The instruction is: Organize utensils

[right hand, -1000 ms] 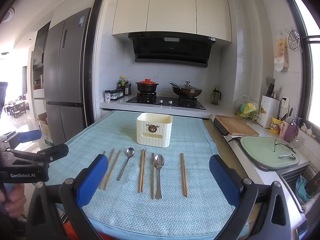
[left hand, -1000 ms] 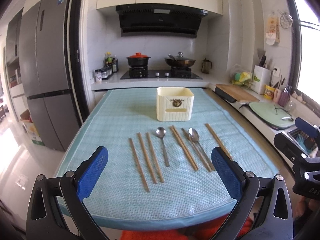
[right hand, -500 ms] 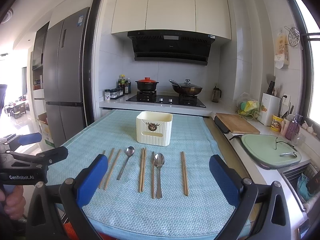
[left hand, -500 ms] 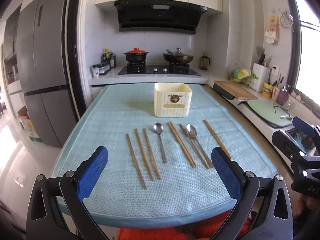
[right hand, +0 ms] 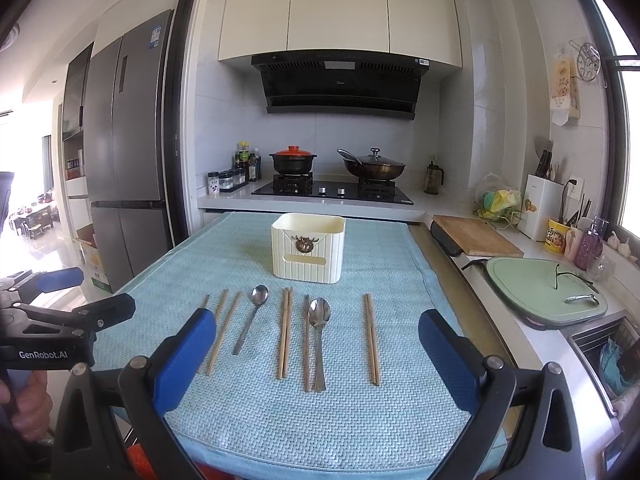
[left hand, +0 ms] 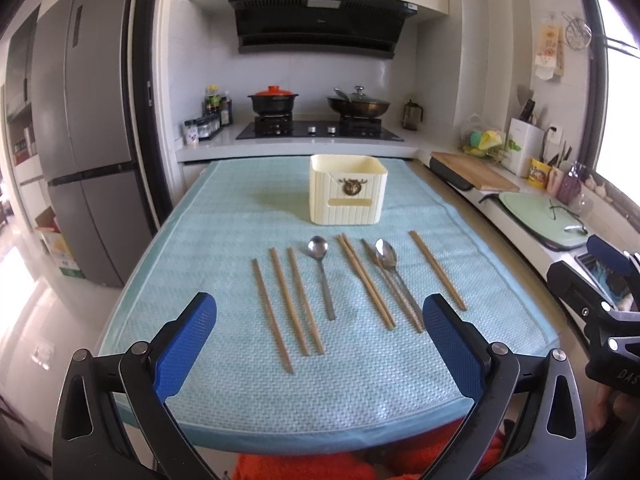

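A cream utensil holder (left hand: 347,189) stands upright at the far middle of the blue mat (left hand: 240,392); it also shows in the right wrist view (right hand: 308,248). In front of it lie several wooden chopsticks (left hand: 280,304) and two metal spoons, one left (left hand: 322,274) and one right (left hand: 394,276), in a row. The right wrist view shows the same chopsticks (right hand: 285,336) and spoons (right hand: 319,340). My left gripper (left hand: 320,344) is open and empty above the mat's near edge. My right gripper (right hand: 318,356) is open and empty, also at the near edge.
A counter with a stove, a red-lidded pot (left hand: 274,100) and a wok (left hand: 358,104) runs behind the table. A wooden cutting board (right hand: 474,236), a green board (right hand: 544,292) and a sink are at the right. A grey fridge (left hand: 84,132) stands at the left.
Both grippers have tilted up slightly, so the table sits a little lower in view. Nothing on the mat has moved and both grippers stay open.
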Available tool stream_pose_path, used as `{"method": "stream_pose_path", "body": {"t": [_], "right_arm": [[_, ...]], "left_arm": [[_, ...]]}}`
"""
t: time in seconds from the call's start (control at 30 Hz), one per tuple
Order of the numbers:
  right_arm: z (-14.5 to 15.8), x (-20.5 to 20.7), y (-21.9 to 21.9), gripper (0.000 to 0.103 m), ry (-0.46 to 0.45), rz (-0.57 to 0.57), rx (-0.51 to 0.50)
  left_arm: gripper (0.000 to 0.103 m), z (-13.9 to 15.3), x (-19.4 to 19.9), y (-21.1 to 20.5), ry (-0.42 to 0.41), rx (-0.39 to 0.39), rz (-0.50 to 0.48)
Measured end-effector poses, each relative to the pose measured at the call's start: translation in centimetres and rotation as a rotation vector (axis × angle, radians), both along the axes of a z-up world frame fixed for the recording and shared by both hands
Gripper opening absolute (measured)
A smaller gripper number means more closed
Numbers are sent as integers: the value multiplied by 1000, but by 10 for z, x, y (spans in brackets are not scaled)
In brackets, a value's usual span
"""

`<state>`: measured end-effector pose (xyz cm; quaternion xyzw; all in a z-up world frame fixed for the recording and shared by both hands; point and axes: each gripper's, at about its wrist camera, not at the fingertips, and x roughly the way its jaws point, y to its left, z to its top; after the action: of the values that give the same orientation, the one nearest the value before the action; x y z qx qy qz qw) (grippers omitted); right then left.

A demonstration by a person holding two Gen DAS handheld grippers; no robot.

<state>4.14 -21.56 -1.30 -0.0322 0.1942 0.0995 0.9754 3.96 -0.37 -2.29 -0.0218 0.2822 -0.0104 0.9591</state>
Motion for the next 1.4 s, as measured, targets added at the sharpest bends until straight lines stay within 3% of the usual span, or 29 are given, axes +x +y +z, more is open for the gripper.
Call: {"method": "stream_pose_path", "body": {"t": [0.3,0.6,0.93,1.4], "right_arm": [[0,4,1,103,10,8,-4],[-2,7,4,103,23,35,-5],[-8,14,3,103,51,48,2],[-25,38,-19,103,141,17,69]], "left_arm": [[103,2,0,-1,-15,25,-6],[103,-3,8,1,24,37,7],[103,-8,13,13,41,-20,11],[103,-25,40,37,94,-37,80]]}}
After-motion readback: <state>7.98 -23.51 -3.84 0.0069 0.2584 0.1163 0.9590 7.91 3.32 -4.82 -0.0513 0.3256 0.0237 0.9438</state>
